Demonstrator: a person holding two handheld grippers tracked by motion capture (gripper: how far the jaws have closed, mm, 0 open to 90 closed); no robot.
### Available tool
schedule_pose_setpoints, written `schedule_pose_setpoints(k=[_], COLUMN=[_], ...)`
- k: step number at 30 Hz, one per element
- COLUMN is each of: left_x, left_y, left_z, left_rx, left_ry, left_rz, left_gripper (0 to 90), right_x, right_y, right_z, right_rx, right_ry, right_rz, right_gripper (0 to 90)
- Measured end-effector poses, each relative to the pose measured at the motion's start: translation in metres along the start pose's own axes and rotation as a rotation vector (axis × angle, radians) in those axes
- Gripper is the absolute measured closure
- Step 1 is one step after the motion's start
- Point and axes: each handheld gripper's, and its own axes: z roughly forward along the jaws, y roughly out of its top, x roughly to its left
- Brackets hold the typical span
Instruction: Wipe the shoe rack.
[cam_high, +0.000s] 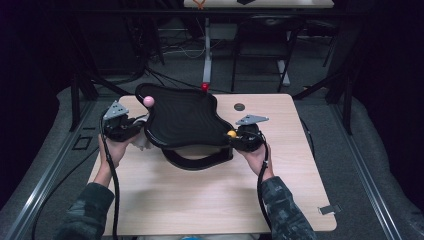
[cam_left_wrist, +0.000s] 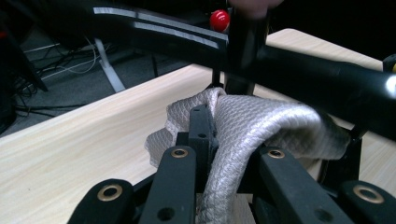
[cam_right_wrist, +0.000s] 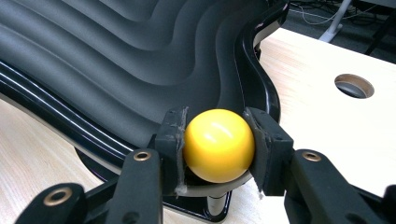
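A black wavy tray (cam_high: 182, 120) rests tilted on a black stand (cam_high: 200, 161) in the middle of the table. A pink ball (cam_high: 149, 101), a red ball (cam_high: 205, 87) and a yellow ball (cam_high: 231, 134) sit at its rim. At the tray's right corner, my right gripper (cam_right_wrist: 218, 142) is shut on the yellow ball (cam_right_wrist: 218, 154). My left gripper (cam_left_wrist: 212, 135) is shut on a grey-white woven cloth (cam_left_wrist: 271, 123) just under the tray's left edge (cam_left_wrist: 303, 74), and the red ball (cam_left_wrist: 219, 19) shows beyond it. From above, the left gripper (cam_high: 139, 130) is beside the cloth (cam_high: 142, 144).
The light wooden table (cam_high: 200, 200) has a round cable hole (cam_high: 239, 106) at its back right and a small clip (cam_high: 330, 209) near its front right edge. Chairs, table legs and cables stand on the floor behind it.
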Motion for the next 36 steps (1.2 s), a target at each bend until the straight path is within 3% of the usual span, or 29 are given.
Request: schedule_pose_setpoints(k=[3, 9, 16, 24, 30, 36], left_x=[0.003, 0.004, 0.008, 0.015, 0.015, 0.007], left_y=[0.004, 0.008, 0.003, -0.02, -0.056, -0.084], left_z=[-0.002, -0.003, -0.002, -0.016, -0.032, -0.036], left_rx=[-0.02, -0.019, -0.023, -0.026, -0.034, -0.022], left_ry=[-0.016, -0.011, 0.001, 0.056, 0.11, 0.143], left_rz=[-0.017, 0.0, -0.005, -0.036, -0.083, -0.08], left_gripper=[81.8, 81.6, 81.5, 81.5, 81.3, 81.6], right_x=[0.0, 0.001, 0.002, 0.002, 0.003, 0.004], right_y=[0.0, 0.0, 0.0, 0.001, 0.0, 0.0], right_z=[0.0, 0.0, 0.0, 0.001, 0.001, 0.001], right_rx=[0.001, 0.001, 0.004, 0.005, 0.004, -0.002], right_ry=[-0.006, -0.006, -0.007, -0.012, -0.016, -0.01], right_rz=[0.0, 0.005, 0.009, 0.01, 0.013, 0.015], right_gripper=[60.2, 60.2, 60.2, 60.2, 60.3, 60.3])
